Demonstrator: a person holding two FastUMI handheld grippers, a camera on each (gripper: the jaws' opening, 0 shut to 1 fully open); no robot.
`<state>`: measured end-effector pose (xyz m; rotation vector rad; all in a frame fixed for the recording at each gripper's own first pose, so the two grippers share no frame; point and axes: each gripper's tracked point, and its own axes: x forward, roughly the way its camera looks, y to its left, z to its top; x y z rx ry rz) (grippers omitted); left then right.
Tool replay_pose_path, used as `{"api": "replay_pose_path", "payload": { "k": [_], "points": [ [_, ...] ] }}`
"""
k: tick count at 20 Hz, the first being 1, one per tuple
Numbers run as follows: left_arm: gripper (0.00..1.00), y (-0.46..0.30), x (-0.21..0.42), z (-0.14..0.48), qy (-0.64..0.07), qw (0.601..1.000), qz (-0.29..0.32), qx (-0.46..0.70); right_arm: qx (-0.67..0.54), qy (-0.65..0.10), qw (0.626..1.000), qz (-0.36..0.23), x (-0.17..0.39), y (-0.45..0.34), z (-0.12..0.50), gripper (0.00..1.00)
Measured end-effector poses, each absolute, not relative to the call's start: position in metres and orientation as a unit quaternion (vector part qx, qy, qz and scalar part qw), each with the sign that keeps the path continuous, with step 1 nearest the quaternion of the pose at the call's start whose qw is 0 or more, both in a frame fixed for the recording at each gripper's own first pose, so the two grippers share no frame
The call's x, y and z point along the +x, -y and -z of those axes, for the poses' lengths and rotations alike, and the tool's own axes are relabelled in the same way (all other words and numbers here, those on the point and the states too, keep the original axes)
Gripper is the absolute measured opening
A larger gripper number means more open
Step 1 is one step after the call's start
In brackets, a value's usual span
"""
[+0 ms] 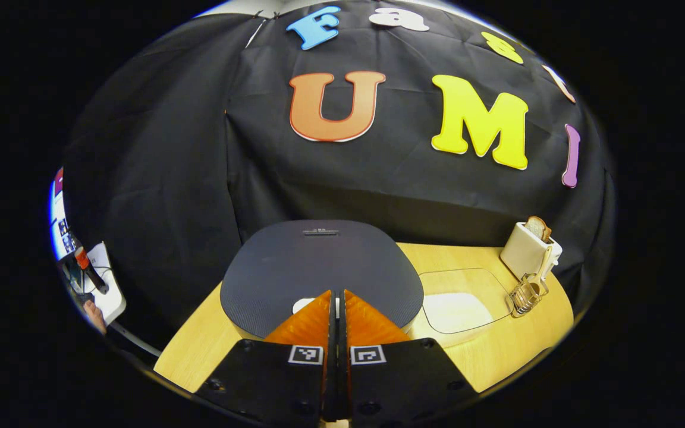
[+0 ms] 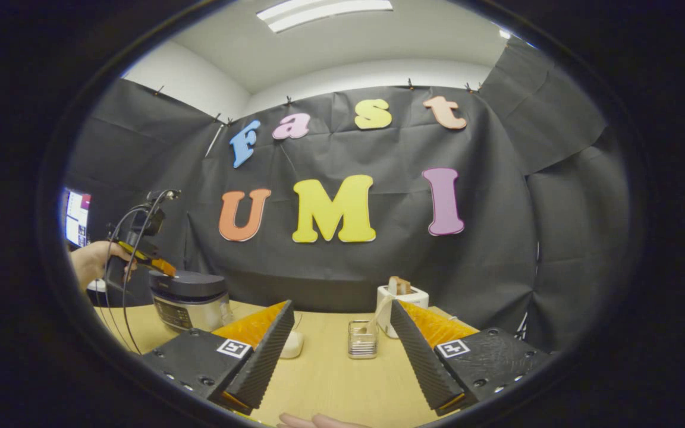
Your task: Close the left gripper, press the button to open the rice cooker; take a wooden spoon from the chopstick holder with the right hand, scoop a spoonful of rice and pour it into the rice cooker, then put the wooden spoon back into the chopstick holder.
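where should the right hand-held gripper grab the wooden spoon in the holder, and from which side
Grip the wooden spoon on its handle, on the free stretch that sticks up out of the chopstick holder and leans toward the toaster. Come from the front, level, with the open right hand-held gripper, one finger to each side of the handle: the holder's wire wall blocks a lower grip.

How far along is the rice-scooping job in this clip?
Done: the left gripper is shut, its fingers together over the rice cooker. In hand: pressing the button; the lid still looks down. Left: everything for the right gripper, which is open and empty. The wooden spoon still stands in the chopstick holder beside the toaster; the rice is unscooped.
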<state>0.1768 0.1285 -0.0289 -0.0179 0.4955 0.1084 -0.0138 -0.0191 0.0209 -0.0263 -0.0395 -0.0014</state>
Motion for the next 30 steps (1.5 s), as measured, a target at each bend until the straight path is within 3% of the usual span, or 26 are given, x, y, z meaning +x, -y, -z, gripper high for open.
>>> {"api": "replay_pose_path", "payload": {
  "k": [2,4,9,11,16,18,20,21,24,25,28,30],
  "points": [
    [0.03,-0.125,0.177,0.007,-0.216,0.975,-0.055,0.010,-0.012,0.013,1.000,-0.003,-0.012,0.018,-0.018,0.96],
    [0.14,-0.118,0.174,-0.014,-0.187,0.981,-0.054,0.022,-0.012,0.011,1.000,0.002,-0.008,0.023,-0.015,0.96],
    [0.80,-0.104,0.155,-0.035,-0.158,0.985,-0.060,0.035,0.008,-0.017,1.000,0.003,0.010,0.030,0.006,0.96],
    [0.89,-0.096,0.148,-0.041,-0.140,0.988,-0.053,0.044,0.004,-0.023,1.000,0.007,0.021,0.041,0.011,0.96],
    [0.99,-0.071,0.125,-0.041,-0.106,0.993,-0.040,0.043,-0.007,-0.055,0.998,0.037,0.072,0.078,0.034,0.97],
    [0.99,-0.065,0.115,-0.036,-0.102,0.993,-0.037,0.036,-0.001,-0.078,0.996,0.034,0.098,0.087,0.046,0.93],
    [0.95,-0.060,0.104,-0.031,-0.093,0.995,-0.032,0.029,0.012,-0.097,0.995,0.026,0.126,0.094,0.052,0.96],
    [0.99,-0.057,0.101,-0.027,-0.090,0.995,-0.030,0.031,0.021,-0.108,0.994,0.020,0.139,0.095,0.057,0.96],
    [0.99,-0.057,0.086,-0.012,-0.089,0.994,-0.036,0.052,0.043,-0.133,0.990,0.003,0.174,0.099,0.064,0.92],
    [0.99,-0.054,0.082,-0.003,-0.094,0.993,-0.035,0.062,0.045,-0.138,0.989,0.002,0.185,0.102,0.066,0.96],
    [0.99,-0.053,0.069,0.021,-0.106,0.990,-0.047,0.075,0.054,-0.164,0.985,-0.003,0.219,0.107,0.080,0.96],
    [0.99,-0.051,0.062,0.035,-0.107,0.990,-0.060,0.070,0.049,-0.181,0.982,-0.004,0.241,0.111,0.089,0.92]
  ]
}}
